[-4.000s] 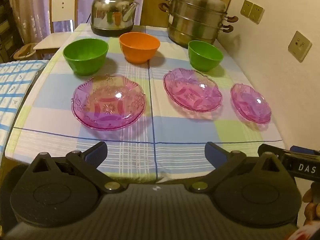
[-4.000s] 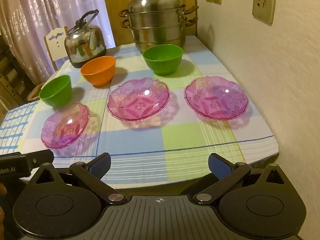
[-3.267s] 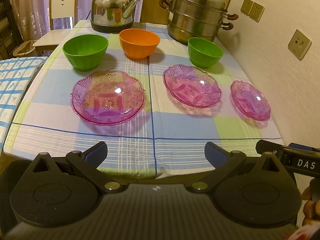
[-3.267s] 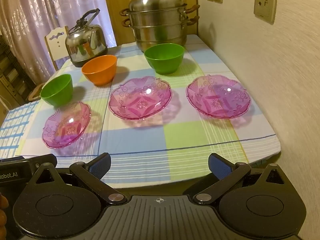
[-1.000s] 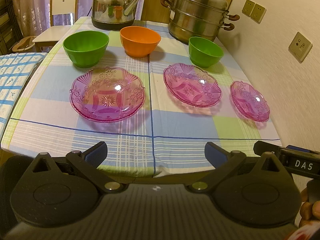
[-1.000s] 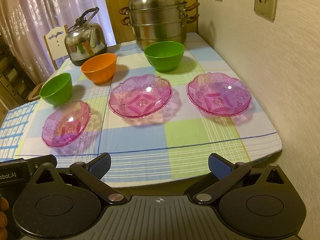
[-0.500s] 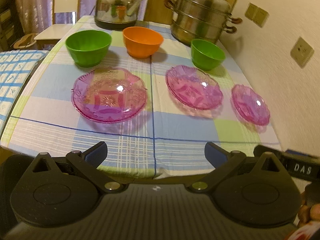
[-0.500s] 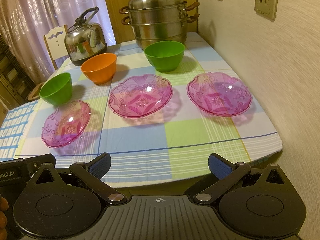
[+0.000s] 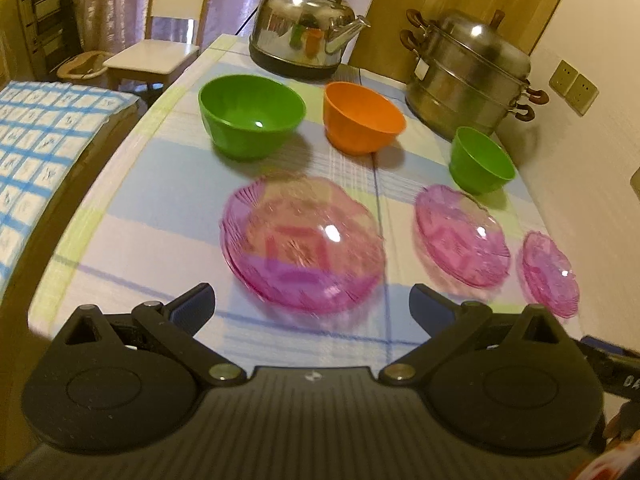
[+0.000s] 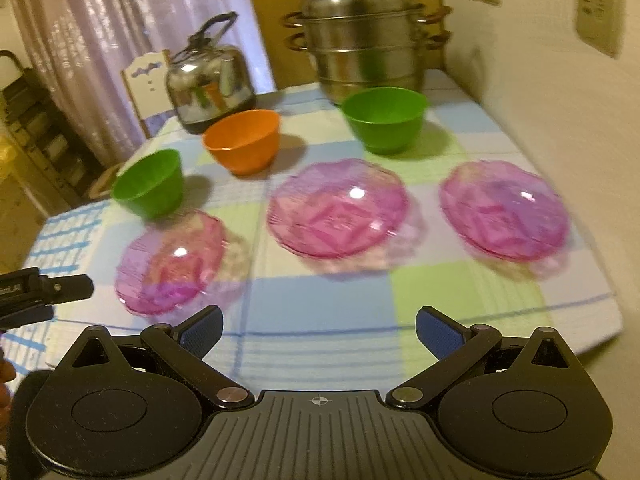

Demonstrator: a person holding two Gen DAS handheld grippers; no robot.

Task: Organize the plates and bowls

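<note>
- Left gripper [image 9: 312,304], jaws wide and empty, faces the left pink plate [image 9: 302,244] on the table [image 9: 160,200].
- Plates look like thin, glassy, slippery ware: pinch the scalloped rim.
- Bowls behind, such as the orange bowl [image 9: 362,124], look light and rigid: grip the wall.
- Right gripper [image 10: 318,330], also wide and empty, hovers near the table edge.

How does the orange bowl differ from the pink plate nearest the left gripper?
The orange bowl is opaque and plain; the pink plate is see-through with a cut pattern. The bowl is deep and narrow; the plate is shallow and wider. The bowl stands in the far row, the plate in the near row. Both sit upright and empty on the checked cloth.
</note>
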